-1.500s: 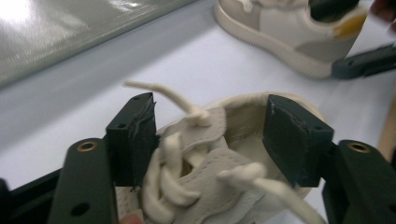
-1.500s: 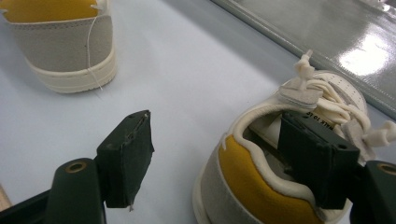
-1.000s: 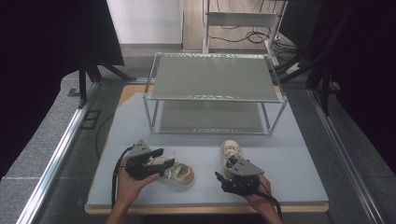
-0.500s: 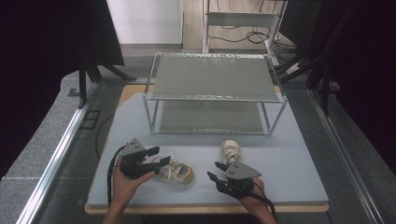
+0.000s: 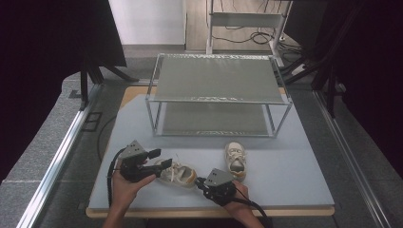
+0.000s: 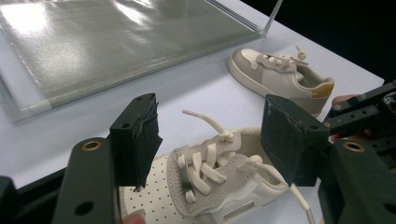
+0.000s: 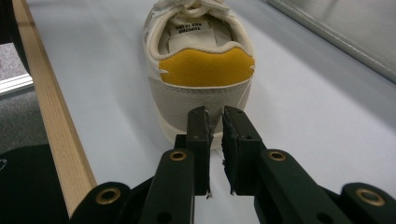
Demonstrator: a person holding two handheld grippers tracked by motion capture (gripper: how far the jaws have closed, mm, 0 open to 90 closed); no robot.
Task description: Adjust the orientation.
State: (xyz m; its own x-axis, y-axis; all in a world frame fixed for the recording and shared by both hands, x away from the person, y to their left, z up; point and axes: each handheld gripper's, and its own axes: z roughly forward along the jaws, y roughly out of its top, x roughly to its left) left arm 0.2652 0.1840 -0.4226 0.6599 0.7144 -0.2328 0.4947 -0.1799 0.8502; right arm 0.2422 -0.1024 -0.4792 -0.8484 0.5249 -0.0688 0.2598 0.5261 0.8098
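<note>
The two cream sneakers both lie on the grey table top [image 5: 304,175] in front of the two-tier wire shelf rack [image 5: 216,78], and neither has reached a shelf yet, so nearly all the work looks to be ahead of you. The near sneaker [image 5: 178,174] lies at about 7 o'clock from the table's middle, turned crosswise with its laces loose. The far sneaker [image 5: 236,158] sits at about 5 o'clock, upright, toe toward the rack and its yellow heel tab toward you.

Your left gripper [image 5: 158,159] has its jaws spread wide; in the left gripper view they stand either side of the near sneaker's [image 6: 210,182] laced tongue, apart from it and gripping nothing. The far sneaker [image 6: 282,77] shows beyond, at about 1 o'clock in that view.

Your right gripper [image 7: 215,128] has its jaws pressed nearly together with a thin slit between them, holding nothing. Its tips sit just behind the heel of the far sneaker [image 7: 201,70]; I cannot tell whether they touch it.

By my reading, you are at the reach stage: one grasp is lined up, none is made. Both shoes remain to be lifted and set on the rack, whose shelves are bare.
</note>
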